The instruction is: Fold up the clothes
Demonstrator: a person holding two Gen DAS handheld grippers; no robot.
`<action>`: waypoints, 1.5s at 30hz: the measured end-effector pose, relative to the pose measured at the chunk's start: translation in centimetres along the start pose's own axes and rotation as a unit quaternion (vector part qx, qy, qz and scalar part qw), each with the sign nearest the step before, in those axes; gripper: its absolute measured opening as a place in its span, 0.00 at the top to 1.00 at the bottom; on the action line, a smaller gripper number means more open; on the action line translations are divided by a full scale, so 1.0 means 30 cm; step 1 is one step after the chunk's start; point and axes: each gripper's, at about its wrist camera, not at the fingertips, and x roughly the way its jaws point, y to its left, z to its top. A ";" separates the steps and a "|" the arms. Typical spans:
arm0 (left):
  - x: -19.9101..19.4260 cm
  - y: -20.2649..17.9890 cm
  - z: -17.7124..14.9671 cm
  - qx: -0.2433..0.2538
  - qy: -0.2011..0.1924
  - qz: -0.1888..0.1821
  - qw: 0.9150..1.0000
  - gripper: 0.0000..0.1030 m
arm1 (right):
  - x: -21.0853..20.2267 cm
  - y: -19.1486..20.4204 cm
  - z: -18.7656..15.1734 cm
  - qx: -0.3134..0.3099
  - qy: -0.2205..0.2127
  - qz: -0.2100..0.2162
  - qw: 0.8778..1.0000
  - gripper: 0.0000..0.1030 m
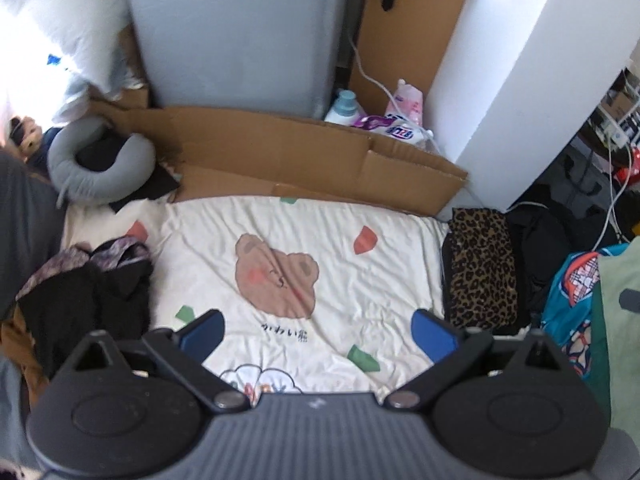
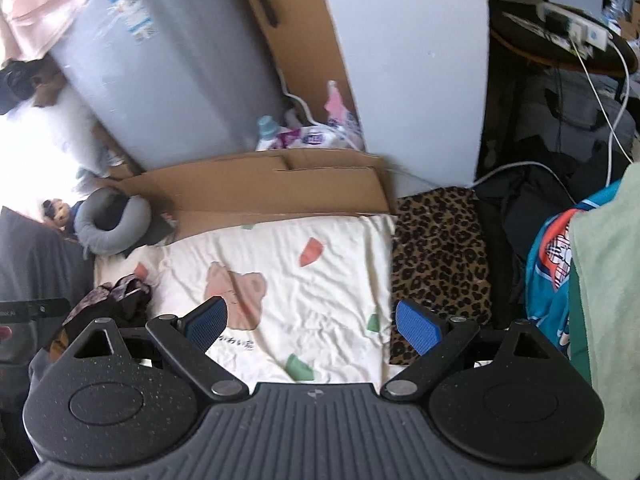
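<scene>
On the bed, a cream sheet (image 1: 320, 248) with a bear print lies spread, middle bare. Far edge: flattened cardboard (image 1: 304, 152). Right edge: leopard garment (image 1: 482, 268), already folded flat, on dark cloth. Left edge: loose pile (image 1: 88, 296) of black and patterned clothes, crumpled, unfolded; the next work piece, judging by the task.

Left tongs (image 1: 318, 334): wide, empty, above the sheet. Right tongs (image 2: 312, 324): wide, empty, right finger over the leopard garment's near corner.

Handling, judged: pile is light, soft, limp; it will sag and cling to its neighbours. Pinch one top layer at a hem or shoulder, lift clear, spread on the bare sheet.
</scene>
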 end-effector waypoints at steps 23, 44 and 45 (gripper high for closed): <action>-0.158 -0.004 -0.377 -0.088 -0.078 0.052 0.992 0.02 | -0.081 0.192 -0.243 -0.061 0.005 0.010 0.998 0.07; -0.087 -0.105 -0.525 -0.141 -0.050 0.109 0.983 0.02 | -0.022 0.243 -0.364 -0.110 0.045 0.007 0.993 0.07; -0.084 -0.112 -0.527 -0.141 -0.049 0.108 0.983 0.02 | -0.019 0.247 -0.369 -0.114 0.049 0.007 0.992 0.07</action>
